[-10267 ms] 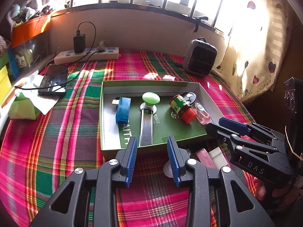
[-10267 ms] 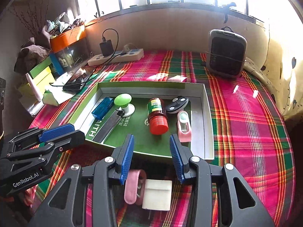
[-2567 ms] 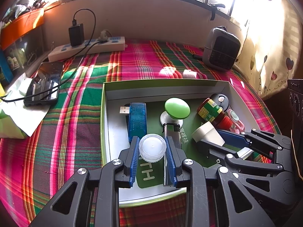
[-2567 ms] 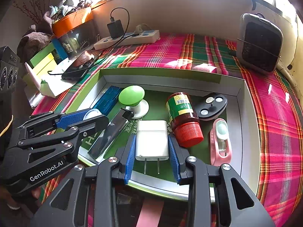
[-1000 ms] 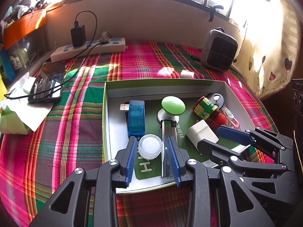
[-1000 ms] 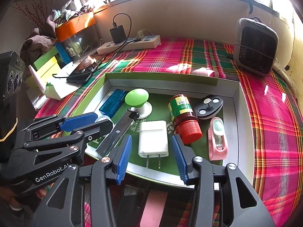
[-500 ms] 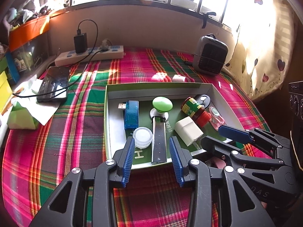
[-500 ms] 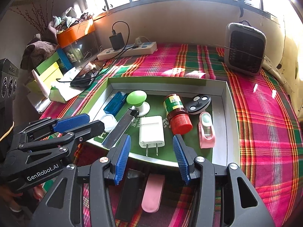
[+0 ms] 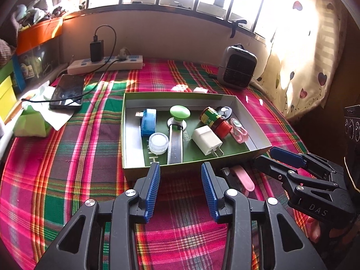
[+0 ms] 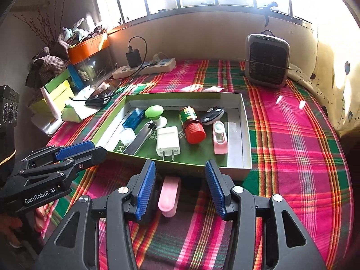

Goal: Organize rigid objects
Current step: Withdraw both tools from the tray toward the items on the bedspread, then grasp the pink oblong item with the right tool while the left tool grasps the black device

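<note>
Shallow green box (image 9: 144, 167), on the plaid cloth (image 9: 67, 157). Contents, left to right:
- blue USB device (image 9: 148, 122), far left;
- round white lid (image 9: 158, 143), just near of the USB device;
- green-headed knob (image 9: 179, 112), with a long dark flat item (image 9: 175, 146) running from its base toward the near wall;
- white plug adapter (image 9: 208, 140), prongs pointing to the near wall, touching the bottle;
- red-capped bottle (image 9: 214, 120), lying on its side;
- black key fob (image 9: 223, 111), far right corner;
- pink clipper-like item (image 9: 239, 131), beside the right wall.

Outside the box, just near of its front wall: pink oblong item (image 10: 169, 195), lying on the cloth beside a dark item (image 9: 230, 176), partly hidden.

Left gripper (image 9: 180, 187): jaws apart, holding nothing, near the box's front wall.
Right gripper (image 10: 178, 187): jaws apart, empty, with the pink oblong item lying between its fingers.

Surroundings: power strip (image 9: 105, 64), phone (image 9: 67, 91), small heater (image 9: 238, 68), all on the far side.
</note>
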### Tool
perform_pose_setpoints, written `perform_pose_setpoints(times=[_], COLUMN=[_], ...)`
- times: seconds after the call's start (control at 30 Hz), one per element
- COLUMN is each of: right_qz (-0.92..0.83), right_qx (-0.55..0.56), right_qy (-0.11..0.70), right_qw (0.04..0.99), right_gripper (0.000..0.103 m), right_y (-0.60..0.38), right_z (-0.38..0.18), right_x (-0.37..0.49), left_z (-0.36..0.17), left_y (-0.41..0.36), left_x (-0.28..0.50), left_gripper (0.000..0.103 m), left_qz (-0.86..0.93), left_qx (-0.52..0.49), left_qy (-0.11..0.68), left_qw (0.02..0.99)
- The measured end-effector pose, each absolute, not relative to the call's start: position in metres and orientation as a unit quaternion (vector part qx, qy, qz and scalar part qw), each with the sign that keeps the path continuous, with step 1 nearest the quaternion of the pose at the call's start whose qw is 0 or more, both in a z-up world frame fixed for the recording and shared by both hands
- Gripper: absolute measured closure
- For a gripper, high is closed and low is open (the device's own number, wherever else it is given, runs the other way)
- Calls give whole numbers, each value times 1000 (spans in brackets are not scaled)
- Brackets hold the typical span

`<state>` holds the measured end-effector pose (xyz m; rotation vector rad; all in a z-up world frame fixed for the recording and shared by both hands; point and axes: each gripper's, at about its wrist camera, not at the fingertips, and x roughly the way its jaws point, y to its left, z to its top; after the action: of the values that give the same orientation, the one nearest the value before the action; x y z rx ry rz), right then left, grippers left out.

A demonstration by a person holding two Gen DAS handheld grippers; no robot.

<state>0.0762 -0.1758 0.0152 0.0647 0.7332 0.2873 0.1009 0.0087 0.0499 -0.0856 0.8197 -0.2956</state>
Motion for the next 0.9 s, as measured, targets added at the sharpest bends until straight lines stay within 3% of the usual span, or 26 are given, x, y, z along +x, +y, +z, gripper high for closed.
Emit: perform_pose_setpoints(times=[0.9], right_qz=[130], right_qx=[34], right_qy=[402], right_qw=[906], right_gripper=[55], right_y=[-170], right_z=[-17], right_x=[84], left_z=[28], left_y=[17], left_x=[86], left_gripper=[66], left_qz=[-156], left_qx=[-63], left_qy=[418], left_qw=[893])
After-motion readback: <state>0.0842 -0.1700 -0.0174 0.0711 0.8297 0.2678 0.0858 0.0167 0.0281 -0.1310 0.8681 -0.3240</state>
